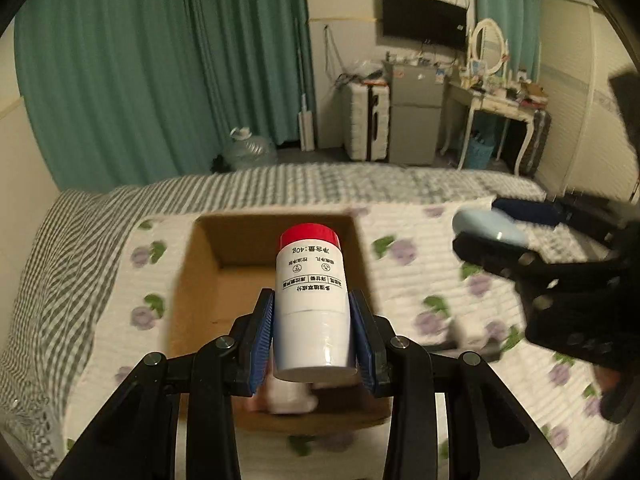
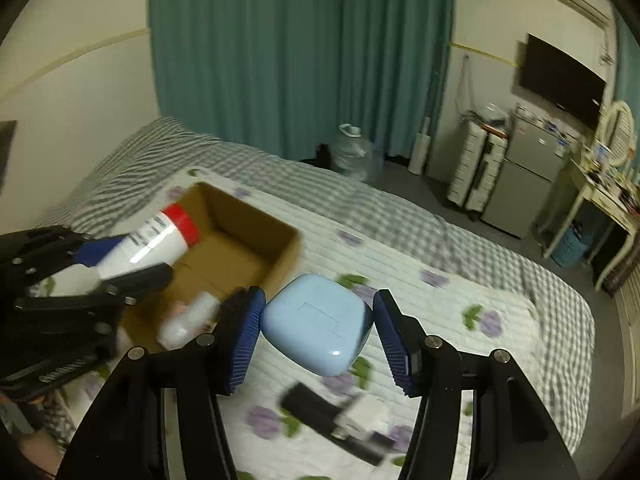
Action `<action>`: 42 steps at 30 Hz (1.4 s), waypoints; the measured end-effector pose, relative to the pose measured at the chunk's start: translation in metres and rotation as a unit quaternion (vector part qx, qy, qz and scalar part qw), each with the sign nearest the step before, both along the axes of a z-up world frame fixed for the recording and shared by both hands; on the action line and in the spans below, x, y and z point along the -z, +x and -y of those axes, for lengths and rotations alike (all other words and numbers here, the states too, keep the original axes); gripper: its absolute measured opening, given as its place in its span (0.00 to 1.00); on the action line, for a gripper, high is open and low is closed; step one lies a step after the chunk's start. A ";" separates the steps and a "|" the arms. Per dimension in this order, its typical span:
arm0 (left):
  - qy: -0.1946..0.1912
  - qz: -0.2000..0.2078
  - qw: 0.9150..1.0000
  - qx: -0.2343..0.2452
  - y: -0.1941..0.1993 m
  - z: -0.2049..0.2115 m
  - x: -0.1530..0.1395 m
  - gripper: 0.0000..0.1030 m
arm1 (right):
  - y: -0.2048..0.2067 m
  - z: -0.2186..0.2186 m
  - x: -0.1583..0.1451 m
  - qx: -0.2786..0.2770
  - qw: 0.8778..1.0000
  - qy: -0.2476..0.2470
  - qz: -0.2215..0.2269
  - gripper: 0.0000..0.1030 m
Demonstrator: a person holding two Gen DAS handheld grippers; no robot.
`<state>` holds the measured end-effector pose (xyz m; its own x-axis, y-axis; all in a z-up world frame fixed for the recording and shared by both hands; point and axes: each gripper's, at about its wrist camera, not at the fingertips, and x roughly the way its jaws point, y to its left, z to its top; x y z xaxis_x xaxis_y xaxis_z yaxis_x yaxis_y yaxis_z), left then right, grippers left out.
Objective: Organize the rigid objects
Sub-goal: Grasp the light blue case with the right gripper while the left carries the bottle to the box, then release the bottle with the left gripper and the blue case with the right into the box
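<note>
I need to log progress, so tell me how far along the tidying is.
Done: one white bottle already lies in the cardboard box. In hand: the left tongs grip a red-capped white bottle above the box, and the right tongs hold a pale blue case over the floral quilt. Left: a dark device and small white item, both blurred, lie on the quilt.

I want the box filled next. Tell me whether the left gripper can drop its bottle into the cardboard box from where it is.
Probably yes. The left gripper holds the red-capped bottle right above the open cardboard box, with nothing between them. A small white item already lies inside, but bare floor is left.
</note>
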<state>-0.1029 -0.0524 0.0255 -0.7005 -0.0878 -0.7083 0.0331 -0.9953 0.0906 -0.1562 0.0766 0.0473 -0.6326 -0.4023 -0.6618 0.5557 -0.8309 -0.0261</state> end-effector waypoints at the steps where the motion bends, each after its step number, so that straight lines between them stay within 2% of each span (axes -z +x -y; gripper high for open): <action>1: -0.001 0.009 1.000 -0.004 -0.001 0.010 0.008 0.36 | 0.002 0.014 -0.002 -0.010 1.000 0.000 0.000 0.54; 8: 0.013 0.065 0.998 -0.021 -0.006 0.058 0.062 0.36 | -0.003 0.082 0.008 -0.045 0.999 -0.004 0.023 0.54; 13: 0.023 0.086 0.996 -0.018 -0.019 0.074 0.086 0.36 | -0.020 0.110 0.040 -0.049 0.998 0.012 0.048 0.54; 15: 0.013 0.085 0.996 -0.011 -0.024 0.074 0.090 0.37 | -0.033 0.109 0.052 -0.044 0.997 0.016 0.056 0.54; 19: -0.008 0.077 0.997 0.009 -0.030 0.065 0.089 0.39 | -0.055 0.108 0.068 -0.025 0.998 0.014 0.064 0.54; 22: 0.004 0.070 0.997 0.019 -0.034 0.064 0.084 0.41 | -0.067 0.109 0.074 -0.019 0.997 0.004 0.070 0.54; 25: 0.004 0.058 0.998 0.022 -0.035 0.063 0.076 0.51 | -0.076 0.111 0.075 -0.013 0.998 0.003 0.063 0.54; 27: -0.002 0.052 0.998 0.024 -0.034 0.062 0.072 0.53 | -0.080 0.108 0.073 -0.004 0.998 0.003 0.056 0.55; 28: -0.008 0.049 0.998 0.026 -0.032 0.059 0.069 0.54 | -0.081 0.107 0.070 -0.002 0.998 0.000 0.056 0.55; 30: -0.017 0.044 0.999 0.024 -0.029 0.056 0.063 0.55 | -0.081 0.103 0.065 0.002 0.999 -0.010 0.053 0.71; 31: -0.021 0.041 0.999 0.021 -0.028 0.055 0.059 0.56 | -0.082 0.100 0.061 0.008 0.999 -0.014 0.047 0.74; 36: -0.005 0.034 0.999 -0.007 -0.016 0.051 0.036 0.61 | -0.068 0.074 0.032 0.023 0.999 -0.032 0.015 0.79; 42: -0.014 0.008 1.000 -0.011 0.008 0.018 0.010 0.62 | -0.040 0.033 0.006 0.029 0.999 -0.031 -0.007 0.79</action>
<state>-0.0952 -0.0699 0.0159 -0.6867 -0.1237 -0.7163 0.0543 -0.9914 0.1191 -0.1964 0.0439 0.0413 -0.6660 -0.4040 -0.6270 0.5058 -0.8625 0.0185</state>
